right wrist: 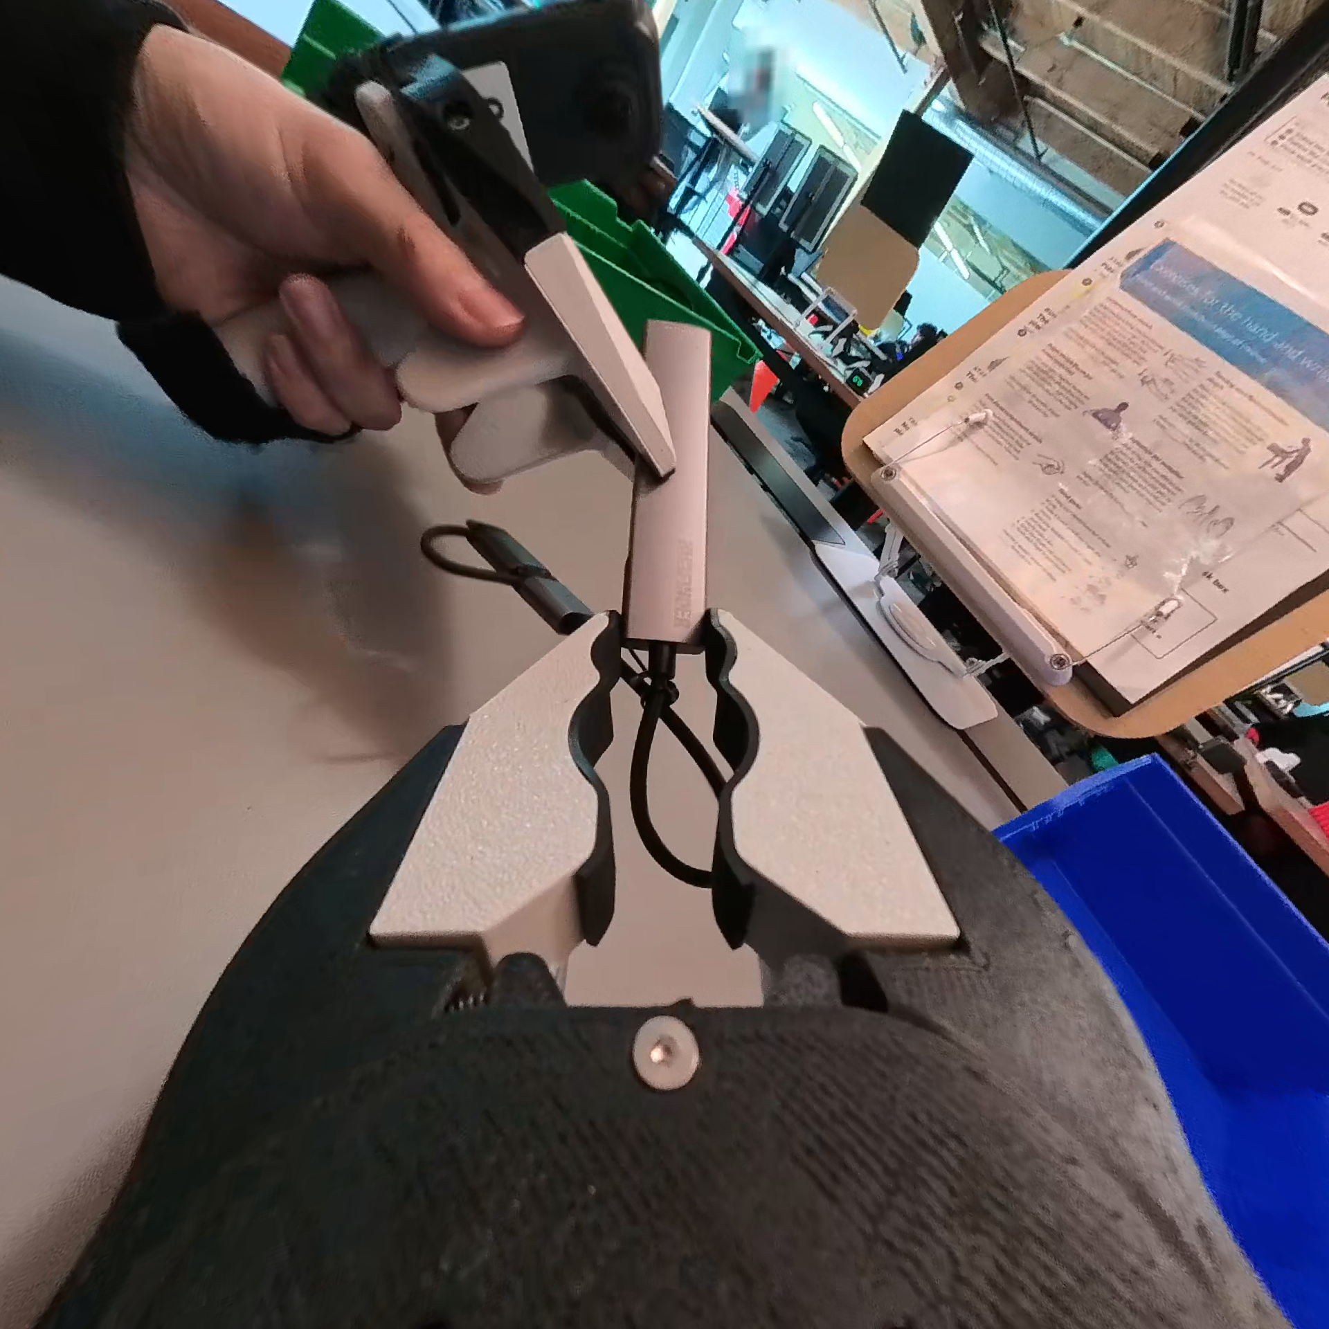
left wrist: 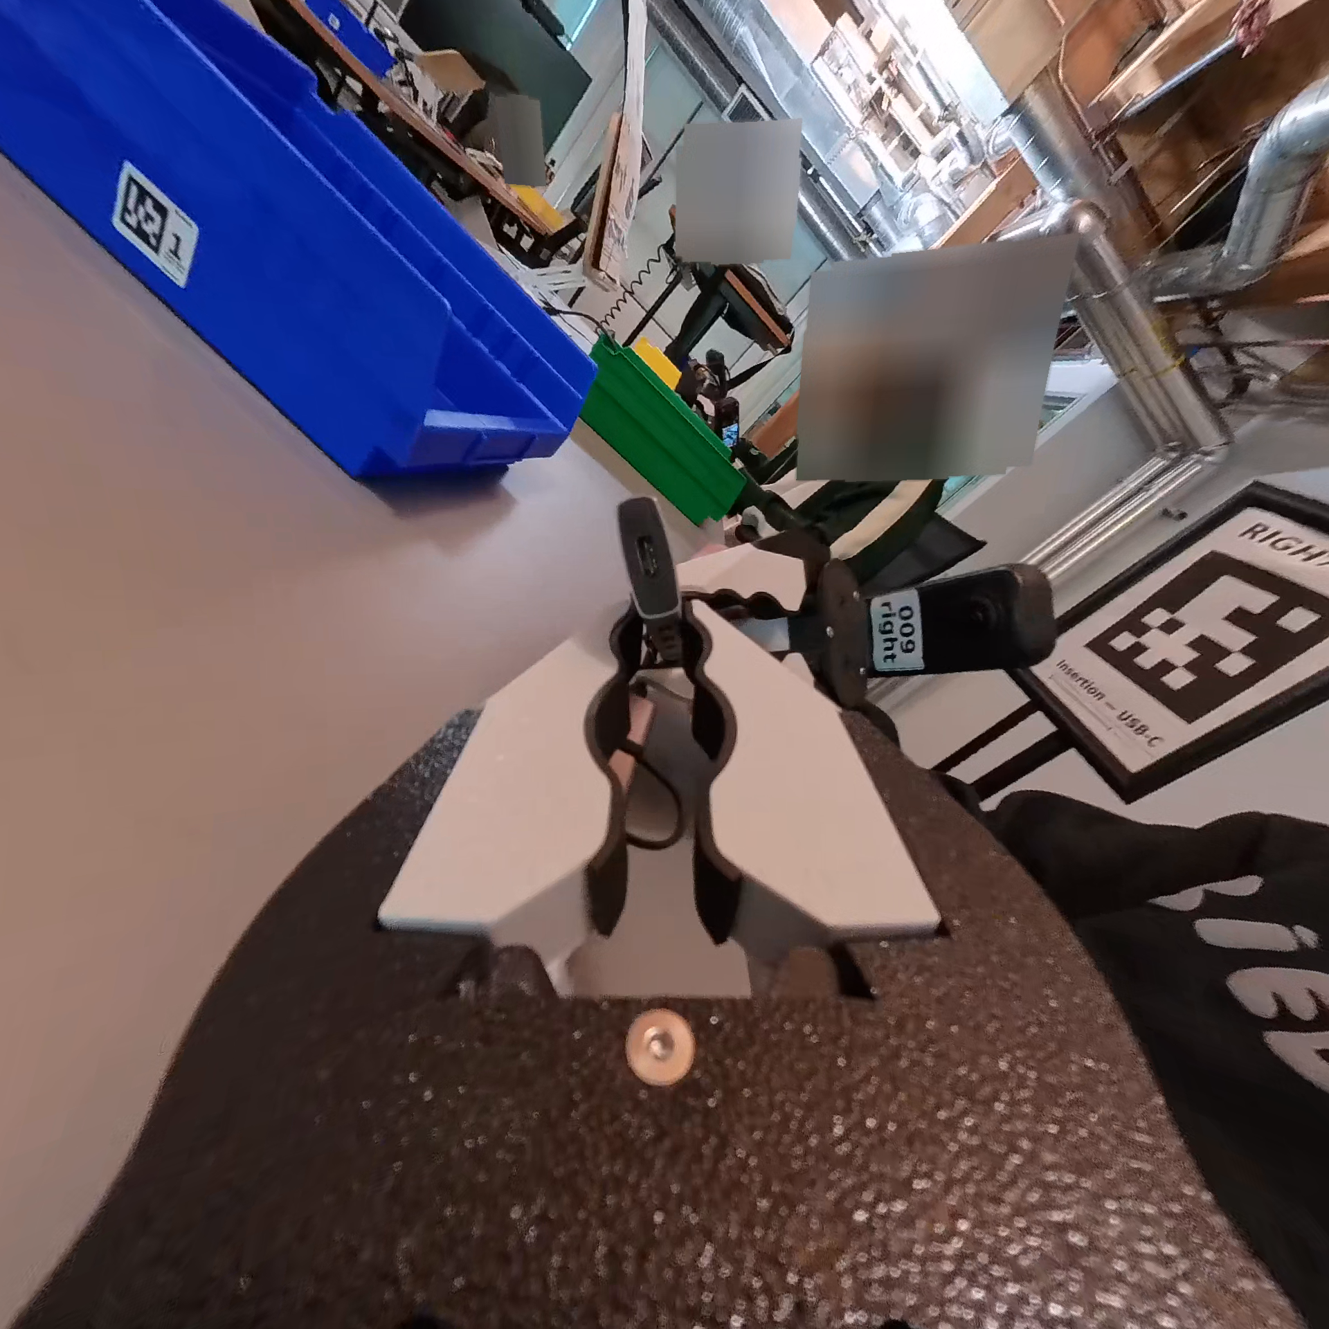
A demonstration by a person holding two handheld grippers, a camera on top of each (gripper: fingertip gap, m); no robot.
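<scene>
Gripping a dark plug (left wrist: 649, 568) between nearly closed tips, the left gripper (left wrist: 658, 626) hangs at 11 o'clock of the right gripper (right wrist: 661, 633), whose fingers are pinched on a pale stick (right wrist: 672, 489) above the table (right wrist: 144, 647), with a blue bin (right wrist: 1186, 935) at 4 o'clock.

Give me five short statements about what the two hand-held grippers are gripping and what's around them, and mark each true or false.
1. The right hand-held gripper grips a slim silver stick. True.
2. The left hand-held gripper is empty. False: it pinches a small dark connector.
3. A black cord loop hangs from the silver stick. True.
4. The bin beside the left hand-held gripper is red. False: it is blue.
5. A bare hand holds the left hand-held gripper's handle. True.
</scene>
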